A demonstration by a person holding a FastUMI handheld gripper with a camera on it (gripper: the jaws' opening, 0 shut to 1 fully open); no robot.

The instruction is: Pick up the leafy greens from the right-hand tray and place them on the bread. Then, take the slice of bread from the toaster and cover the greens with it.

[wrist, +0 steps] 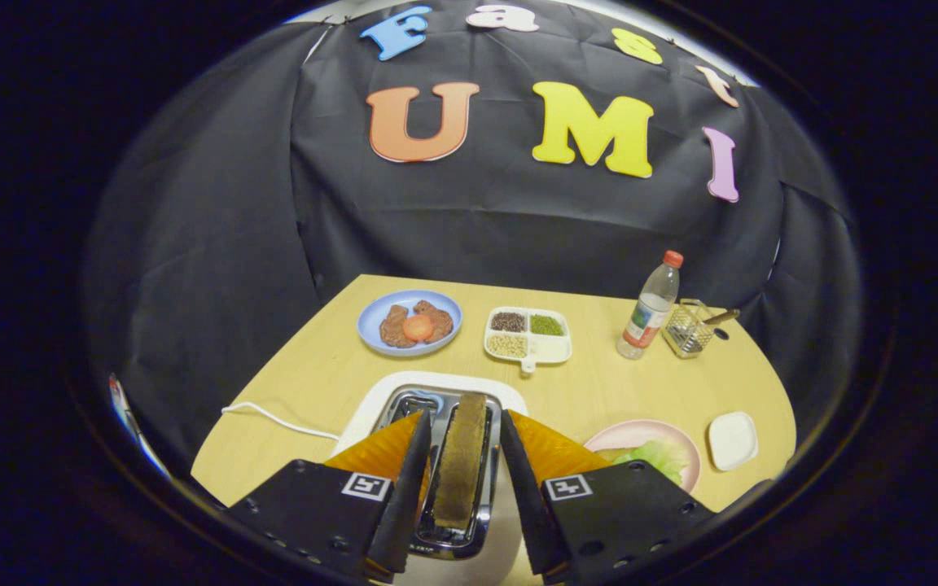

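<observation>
- The gripper (461, 480) is hovering over the white toaster (436, 391), its 2 fingers standing apart on either side of the bread slice (463, 456) in the slot, gripping nothing.
- Leafy greens (655, 457) are lying on the pink plate (640, 431) just to the right.
- The bottle (648, 308) label is sitting too small to read.

Blue plate (371, 330), bottle (648, 313), wire basket (687, 330)

Pale wooden desk (339, 374) with rounded corners, backed by draped black cloth wall (216, 228), under dim light.
</observation>
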